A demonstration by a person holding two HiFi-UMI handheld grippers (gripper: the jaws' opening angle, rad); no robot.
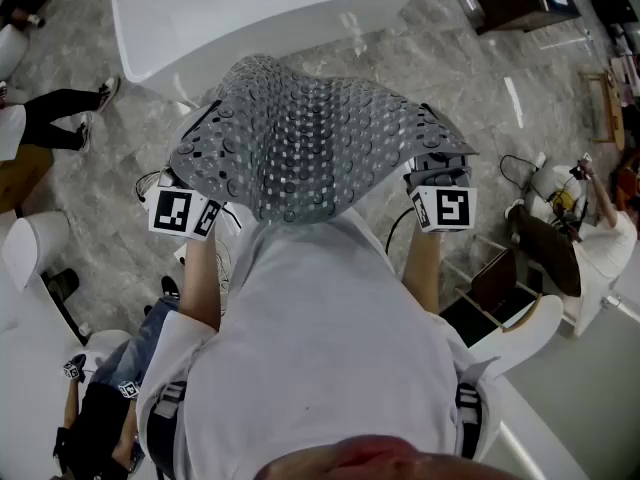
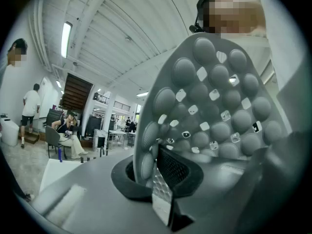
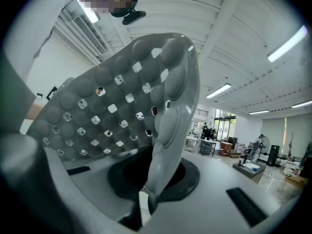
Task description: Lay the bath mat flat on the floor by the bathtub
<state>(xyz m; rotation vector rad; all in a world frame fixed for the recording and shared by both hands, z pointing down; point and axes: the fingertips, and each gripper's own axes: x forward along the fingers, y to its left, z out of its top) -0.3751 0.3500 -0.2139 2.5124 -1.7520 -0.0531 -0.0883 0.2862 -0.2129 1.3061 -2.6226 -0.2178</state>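
Bath mat, grey, see-through and studded with round bumps and small holes, is held up in the air in the head view, spread between the two grippers in front of the person's chest. It is off the marbled floor, and the white bathtub shows just past its far edge. The left gripper has the mat's near left corner and the right gripper has its near right corner. Each gripper's marker cube faces the camera.

In the left gripper view, the left gripper has its jaws closed on the mat's edge. The edge stands pinched between the pads, and the bumpy sheet rises and curls away to the right. A seated person is well off at the left of the hall.

In the right gripper view, the right gripper likewise clamps the mat's rim between closed jaws. The rim runs upright from the pads, and the sheet fans out to the left under the ceiling lights.
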